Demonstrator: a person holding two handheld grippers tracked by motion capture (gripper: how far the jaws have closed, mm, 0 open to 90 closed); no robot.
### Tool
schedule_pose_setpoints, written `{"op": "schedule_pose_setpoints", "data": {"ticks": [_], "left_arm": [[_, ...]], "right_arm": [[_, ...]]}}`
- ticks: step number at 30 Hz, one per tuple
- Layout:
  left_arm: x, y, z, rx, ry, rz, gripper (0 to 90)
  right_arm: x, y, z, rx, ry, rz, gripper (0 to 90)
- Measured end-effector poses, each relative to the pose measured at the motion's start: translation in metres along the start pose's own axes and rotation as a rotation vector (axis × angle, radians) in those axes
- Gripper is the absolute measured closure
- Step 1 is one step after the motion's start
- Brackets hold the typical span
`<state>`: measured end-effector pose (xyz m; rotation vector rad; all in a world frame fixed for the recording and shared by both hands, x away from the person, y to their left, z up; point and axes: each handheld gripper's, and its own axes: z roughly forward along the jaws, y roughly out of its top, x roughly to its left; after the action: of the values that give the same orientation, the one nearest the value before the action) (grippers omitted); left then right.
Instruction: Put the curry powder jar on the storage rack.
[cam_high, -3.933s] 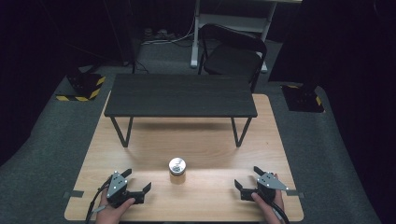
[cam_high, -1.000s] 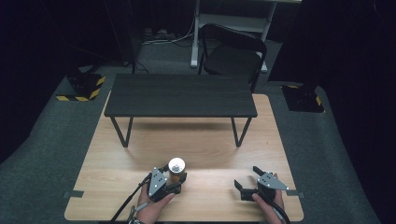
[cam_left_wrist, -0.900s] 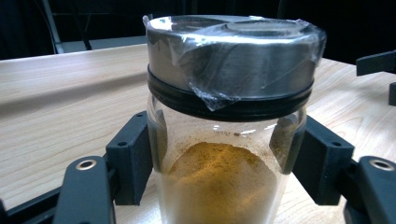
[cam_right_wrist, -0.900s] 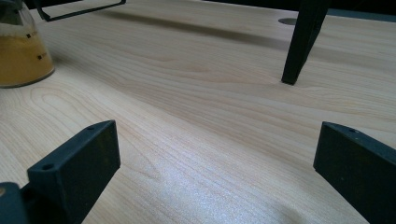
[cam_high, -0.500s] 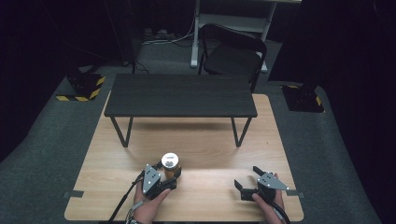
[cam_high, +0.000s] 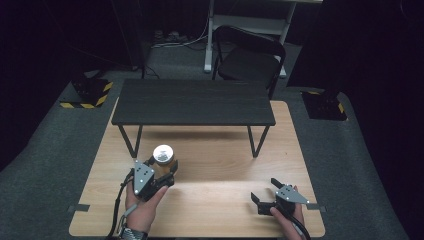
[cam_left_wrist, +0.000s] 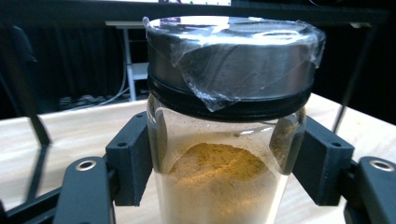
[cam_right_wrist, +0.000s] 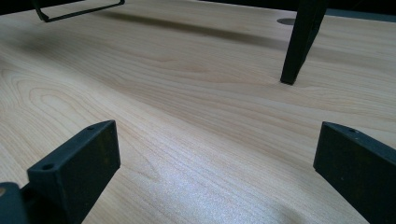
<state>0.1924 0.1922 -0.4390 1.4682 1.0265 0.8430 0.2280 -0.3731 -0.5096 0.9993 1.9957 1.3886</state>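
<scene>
Dark carpet surrounds a light wooden counter, and a low black bench stands on the counter's far half, its thin legs planted on the wood. Beyond the far edge, on the carpet, sits a black folding chair, and yellow-and-black striped blocks lie off the far left corner.

Toward the near left part of the counter, just in front of the bench's left legs, the left hand-held gripper is clamped on a glass jar. From the left gripper view, the two black jaws press against opposite sides of the jar just below its lid. The jar is upright and holds a yellow-brown powder that fills the lower part of the glass, with a dusty film on the wall above it. Its metal lid has a black band at the base and is covered with clear tape or film that wrinkles down over the side. The person's left hand grips this tool from the near edge, a cable trailing back beside the wrist.

Near the near right corner, the right hand-held gripper rests low over the bare wood, its jaws spread well apart with nothing between them. In the right gripper view, wood grain shows between the jaws and one black bench leg stands farther off. The two tools are well apart.
</scene>
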Motion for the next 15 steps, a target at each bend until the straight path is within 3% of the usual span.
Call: {"op": "schedule_pose_setpoints", "data": {"ticks": [10,15], "left_arm": [[0.013,0.06,0.0,-0.033,0.071,0.0,30.5],[0.018,0.08,0.002,-0.051,0.073,0.004,30.6]], "right_arm": [[0.0,0.0,0.0,0.0,0.0,0.001,0.1],[0.0,0.0,0.0,0.0,-0.001,0.001,0.1]]}}
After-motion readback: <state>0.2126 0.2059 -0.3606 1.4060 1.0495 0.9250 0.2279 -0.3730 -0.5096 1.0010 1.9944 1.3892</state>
